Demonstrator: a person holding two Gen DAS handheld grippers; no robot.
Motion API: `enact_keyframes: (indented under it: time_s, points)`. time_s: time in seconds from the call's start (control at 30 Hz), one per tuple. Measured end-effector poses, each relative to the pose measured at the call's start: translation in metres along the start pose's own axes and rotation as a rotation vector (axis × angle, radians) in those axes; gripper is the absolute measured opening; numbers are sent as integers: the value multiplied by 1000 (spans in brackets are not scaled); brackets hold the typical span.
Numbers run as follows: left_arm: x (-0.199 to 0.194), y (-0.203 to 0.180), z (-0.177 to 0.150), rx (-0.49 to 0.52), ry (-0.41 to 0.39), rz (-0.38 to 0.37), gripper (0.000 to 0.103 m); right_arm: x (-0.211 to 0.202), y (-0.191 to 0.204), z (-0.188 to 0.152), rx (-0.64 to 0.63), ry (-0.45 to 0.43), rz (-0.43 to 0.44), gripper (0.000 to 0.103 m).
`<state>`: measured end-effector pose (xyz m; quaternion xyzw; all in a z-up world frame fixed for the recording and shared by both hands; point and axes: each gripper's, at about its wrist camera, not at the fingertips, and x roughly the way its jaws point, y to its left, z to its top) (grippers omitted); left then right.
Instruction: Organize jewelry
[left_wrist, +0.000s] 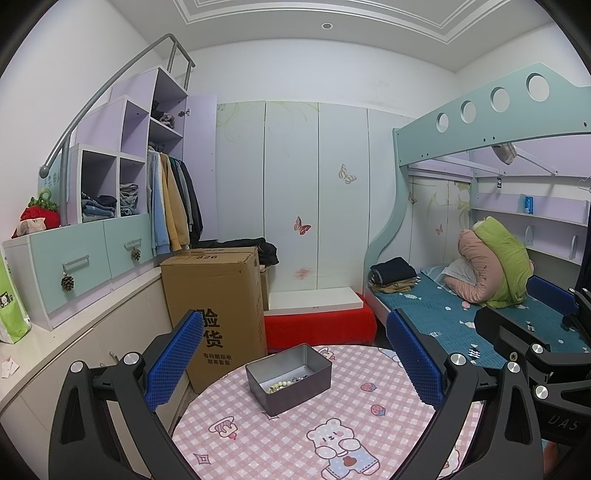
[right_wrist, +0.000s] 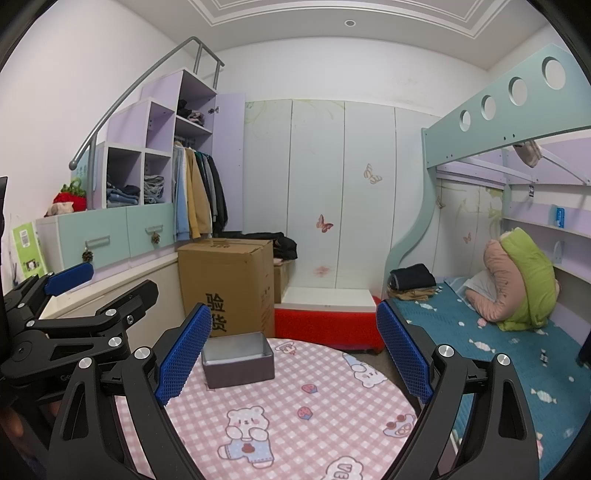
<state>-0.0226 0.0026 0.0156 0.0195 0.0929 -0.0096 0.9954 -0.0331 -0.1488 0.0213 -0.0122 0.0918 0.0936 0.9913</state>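
You are holding the left gripper (left_wrist: 293, 363) with its jaws spread wide, and nothing is sitting between its blue pads (left_wrist: 173, 360). You are holding the right gripper (right_wrist: 293, 352) the same way: jaws fully apart, pads (right_wrist: 184, 354) gripping nothing. Both tools are hovering above the table (left_wrist: 369, 435), not touching it.

Directly ahead of the left gripper, between its two fingers, the tin (left_wrist: 289, 378) is sitting on the pink checked cloth with its top open. Inside it, a bead bracelet (left_wrist: 277, 386) is lying on the floor near the front wall, with a small dark piece of jewelry (left_wrist: 300, 378) just behind it. What the dark piece is cannot be told.

Seen from the right gripper, the tin (right_wrist: 239, 363) is standing just ahead of the left pad, nearly touching it in the view; its contents are hidden behind the front wall. The right gripper (left_wrist: 546, 332) is showing at the right edge of the left view, and the left gripper (right_wrist: 70, 295) at the left edge of the right view, so the two tools are working side by side.

Beyond the table, a carton (left_wrist: 218, 299) is standing ahead and to the left, a red stool (left_wrist: 321, 325) straight ahead, and a bed (left_wrist: 461, 317) to the right.
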Motion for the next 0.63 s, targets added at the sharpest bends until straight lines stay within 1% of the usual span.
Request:
enact_keyframes:
  time_s: [0.63]
  points:
    - [9,2,-4,2,15,-10,96,1,1,-1,2,3,0,88]
